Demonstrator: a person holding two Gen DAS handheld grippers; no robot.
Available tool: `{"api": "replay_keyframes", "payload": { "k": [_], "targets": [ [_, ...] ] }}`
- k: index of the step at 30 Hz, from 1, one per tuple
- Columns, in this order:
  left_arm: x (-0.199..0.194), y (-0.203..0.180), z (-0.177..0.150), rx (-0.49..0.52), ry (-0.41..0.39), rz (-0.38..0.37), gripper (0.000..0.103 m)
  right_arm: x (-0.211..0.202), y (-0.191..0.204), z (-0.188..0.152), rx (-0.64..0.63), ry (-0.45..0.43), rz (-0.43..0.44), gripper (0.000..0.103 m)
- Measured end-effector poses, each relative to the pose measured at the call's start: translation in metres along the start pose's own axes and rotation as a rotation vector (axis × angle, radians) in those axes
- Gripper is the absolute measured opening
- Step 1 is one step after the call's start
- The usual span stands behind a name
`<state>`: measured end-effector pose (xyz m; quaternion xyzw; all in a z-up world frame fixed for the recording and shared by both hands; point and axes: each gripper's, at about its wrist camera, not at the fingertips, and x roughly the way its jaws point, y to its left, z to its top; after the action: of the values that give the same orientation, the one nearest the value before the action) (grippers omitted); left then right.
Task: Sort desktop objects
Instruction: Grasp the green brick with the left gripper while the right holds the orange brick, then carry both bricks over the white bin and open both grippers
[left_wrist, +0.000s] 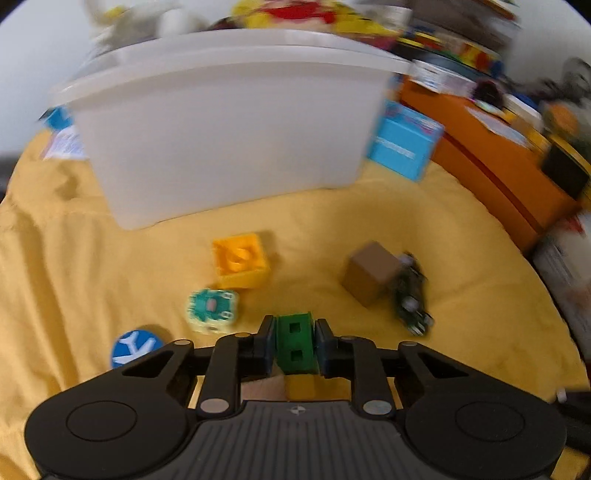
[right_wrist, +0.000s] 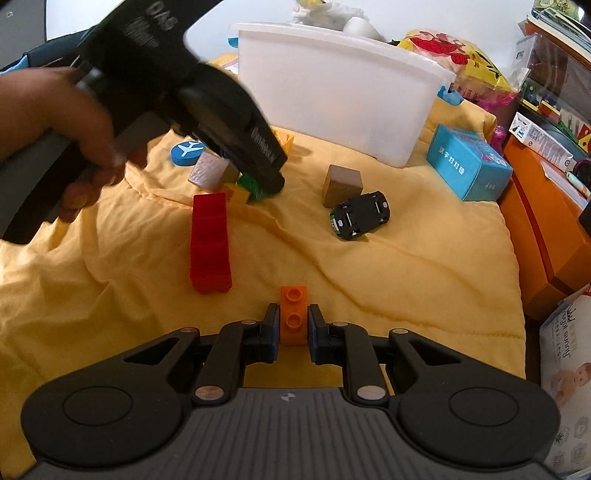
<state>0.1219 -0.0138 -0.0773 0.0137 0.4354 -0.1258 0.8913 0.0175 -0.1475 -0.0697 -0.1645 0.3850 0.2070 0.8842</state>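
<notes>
Mid-sort before the white bin (right_wrist: 332, 92): the left gripper (left_wrist: 295, 345) pinches a green block (left_wrist: 295, 343) between its jaws, low over the yellow cloth (right_wrist: 369, 258); the right gripper (right_wrist: 293, 328) clamps an orange brick (right_wrist: 293, 314), farther from the bin. Next, likely, each must lift and carry binward.

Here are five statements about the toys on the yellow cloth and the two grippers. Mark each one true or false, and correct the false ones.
1. The left gripper is closed on a green block. True.
2. The right gripper is open with nothing between its pads. False: it is shut on an orange brick.
3. The toy car lies beside the brown cube. True.
4. The red block stack is inside the white bin. False: it lies on the yellow cloth.
5. The blue box stands left of the white bin. False: right.
</notes>
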Motion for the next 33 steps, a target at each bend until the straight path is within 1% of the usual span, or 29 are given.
{"api": "replay_keyframes", "payload": {
  "k": [1,3,6,7,9,11,13,16,17,20,23,24,25,30,33],
  "targets": [
    [-0.006,-0.002,-0.002,0.015,-0.015,-0.012,0.025,0.001,0.0,0.001,0.0,0.001,0.001,0.018],
    [-0.032,-0.005,-0.009,0.059,-0.073,-0.03,0.025,0.002,0.0,0.002,-0.004,0.001,0.003,0.018],
    [-0.081,-0.005,-0.027,0.141,-0.141,-0.002,0.025,0.002,0.001,0.002,-0.009,0.003,0.005,0.018],
    [-0.092,-0.003,-0.034,0.16,-0.142,0.013,0.025,0.002,0.001,0.001,-0.01,0.002,0.005,0.018],
    [-0.105,0.0,-0.057,0.183,-0.113,0.058,0.025,0.002,0.001,0.001,-0.01,-0.001,0.006,0.018],
    [-0.101,0.005,-0.081,0.161,-0.055,0.084,0.025,0.002,0.002,0.001,-0.013,-0.005,0.006,0.018],
    [-0.094,0.011,-0.102,0.108,-0.001,0.076,0.025,0.002,0.002,0.0,-0.016,-0.009,0.005,0.019],
    [-0.088,0.011,-0.119,0.101,0.004,0.096,0.026,0.002,0.003,0.001,-0.023,-0.009,-0.002,0.019],
    [-0.088,0.011,-0.122,0.093,-0.01,0.1,0.027,0.002,0.004,0.001,-0.027,-0.009,-0.006,0.019],
    [-0.09,0.013,-0.123,0.083,-0.018,0.109,0.033,0.001,0.006,0.001,-0.037,-0.005,-0.013,0.019],
    [-0.091,0.014,-0.124,0.066,-0.023,0.079,0.032,0.0,0.004,-0.001,-0.012,-0.007,-0.006,0.019],
    [-0.091,0.014,-0.125,0.065,-0.025,0.067,0.027,0.0,0.002,-0.001,0.004,-0.006,-0.002,0.019],
    [-0.092,0.012,-0.126,0.068,-0.026,0.059,0.024,0.0,0.001,-0.001,0.017,-0.004,0.0,0.019],
    [-0.093,0.012,-0.124,0.062,-0.029,0.039,0.024,0.0,0.002,-0.001,0.034,0.001,-0.005,0.018],
    [-0.102,0.014,-0.115,0.067,-0.062,0.038,0.024,-0.002,0.001,0.003,0.044,0.018,0.01,0.017]
  ]
}}
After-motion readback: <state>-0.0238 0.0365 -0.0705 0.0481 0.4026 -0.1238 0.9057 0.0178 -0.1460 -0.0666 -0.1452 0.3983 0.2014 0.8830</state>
